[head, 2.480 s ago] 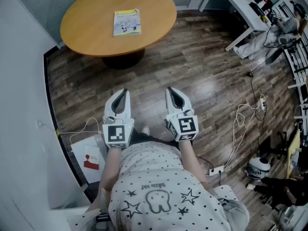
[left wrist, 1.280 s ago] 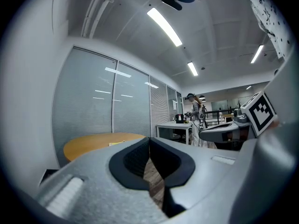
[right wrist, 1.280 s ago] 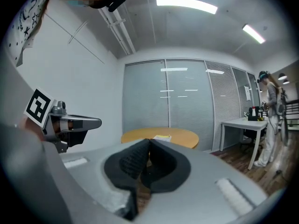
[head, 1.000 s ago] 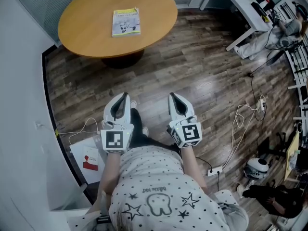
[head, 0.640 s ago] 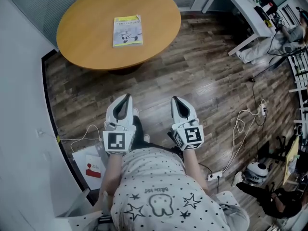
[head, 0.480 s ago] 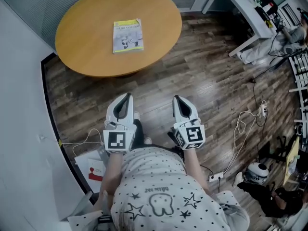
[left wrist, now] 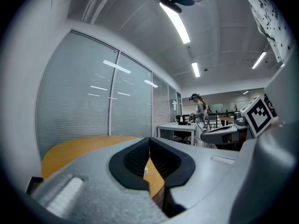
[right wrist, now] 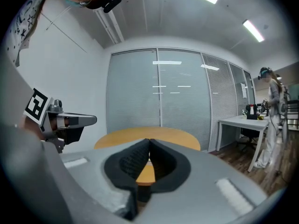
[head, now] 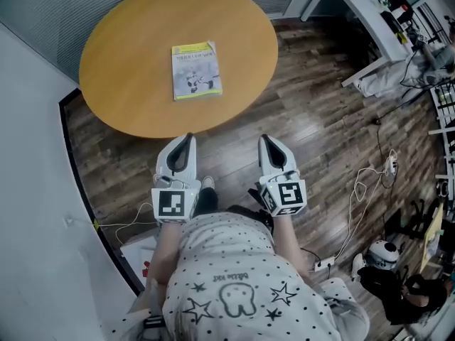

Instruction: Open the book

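A closed book (head: 196, 70) with a yellow-and-white cover lies flat on the round wooden table (head: 128, 41), a little right of its middle. My left gripper (head: 186, 138) is shut and empty, its tip just at the table's near edge. My right gripper (head: 269, 141) is also shut and empty, over the floor beside the table's near right rim. Both point toward the table and are well short of the book. In the left gripper view the jaws (left wrist: 149, 141) meet with only the tabletop (left wrist: 79, 148) beyond. In the right gripper view the jaws (right wrist: 149, 143) meet likewise before the table (right wrist: 145, 136).
A grey wall (head: 35, 212) runs close on the left, and glass partitions with blinds (right wrist: 159, 97) stand behind the table. White desks (head: 370, 20) and shelving stand at the right, with cables (head: 362, 190) on the wood floor. A person (right wrist: 271, 120) stands far right.
Both grippers have moved forward toward the table together, staying shut. The table and book now sit nearer in the head view, and the left tip has reached the table's near edge.
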Available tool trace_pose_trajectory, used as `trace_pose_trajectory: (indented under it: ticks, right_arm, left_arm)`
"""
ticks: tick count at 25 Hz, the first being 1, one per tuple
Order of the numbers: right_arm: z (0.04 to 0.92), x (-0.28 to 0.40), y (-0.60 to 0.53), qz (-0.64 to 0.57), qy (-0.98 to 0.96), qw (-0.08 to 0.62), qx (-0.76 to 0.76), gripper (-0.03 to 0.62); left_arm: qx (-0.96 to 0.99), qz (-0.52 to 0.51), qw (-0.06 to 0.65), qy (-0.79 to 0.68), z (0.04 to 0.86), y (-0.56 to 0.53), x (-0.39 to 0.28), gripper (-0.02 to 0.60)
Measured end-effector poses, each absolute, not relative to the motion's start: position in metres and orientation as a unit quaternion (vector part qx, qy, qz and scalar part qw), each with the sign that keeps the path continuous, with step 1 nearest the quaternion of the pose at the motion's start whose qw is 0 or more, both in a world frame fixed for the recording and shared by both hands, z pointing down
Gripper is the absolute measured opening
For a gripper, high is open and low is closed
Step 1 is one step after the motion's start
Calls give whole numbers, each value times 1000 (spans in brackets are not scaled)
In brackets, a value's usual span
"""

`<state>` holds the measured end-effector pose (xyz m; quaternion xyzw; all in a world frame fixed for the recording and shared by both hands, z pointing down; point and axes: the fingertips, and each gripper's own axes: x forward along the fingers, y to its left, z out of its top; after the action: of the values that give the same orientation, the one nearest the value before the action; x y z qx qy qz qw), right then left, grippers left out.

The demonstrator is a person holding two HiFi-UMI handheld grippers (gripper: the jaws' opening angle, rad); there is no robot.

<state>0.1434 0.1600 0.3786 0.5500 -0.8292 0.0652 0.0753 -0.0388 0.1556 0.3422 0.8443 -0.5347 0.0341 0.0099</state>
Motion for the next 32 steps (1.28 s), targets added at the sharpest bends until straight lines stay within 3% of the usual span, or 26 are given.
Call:
trace_pose_trajectory:
  ticks: [13, 32]
  right_arm:
    - [373, 118, 119, 61, -826, 74, 555, 4]
    - [393, 129, 35, 79, -837, 78, 536, 3]
  left_arm:
    - [835, 34, 18, -549, 350, 118, -78, 11]
    - [823, 55, 36, -564, 368, 38, -66, 11]
